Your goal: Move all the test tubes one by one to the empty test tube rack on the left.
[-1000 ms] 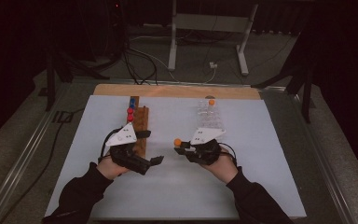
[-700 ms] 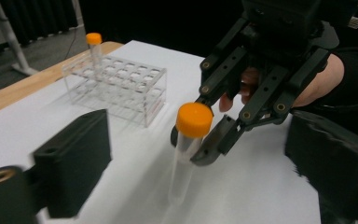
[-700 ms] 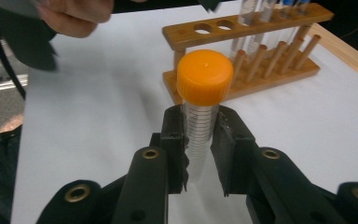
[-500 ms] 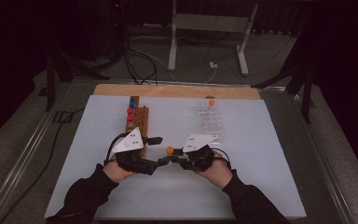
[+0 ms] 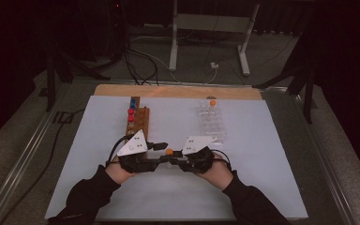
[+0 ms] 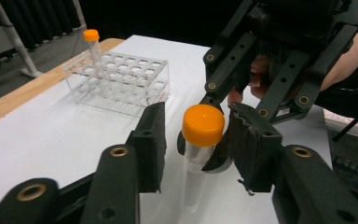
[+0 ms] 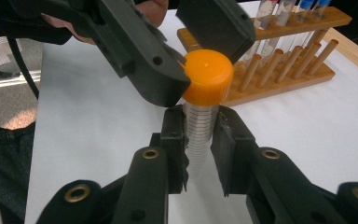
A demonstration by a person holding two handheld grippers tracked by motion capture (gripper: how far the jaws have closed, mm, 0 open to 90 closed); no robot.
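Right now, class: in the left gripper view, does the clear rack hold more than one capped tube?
No: the clear rack holds a single orange-capped tube.

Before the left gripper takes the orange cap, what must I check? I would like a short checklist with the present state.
1. Right gripper clamps the tube: ok.
2. Orange cap sits between the jaws of the left gripper, which have just been closing: ok.
3. Both pads press on the cap: not ok, a gap shows at one pad.
4. Tube is apart from the wooden rack: ok.
5. Cap tightness: cannot tell.
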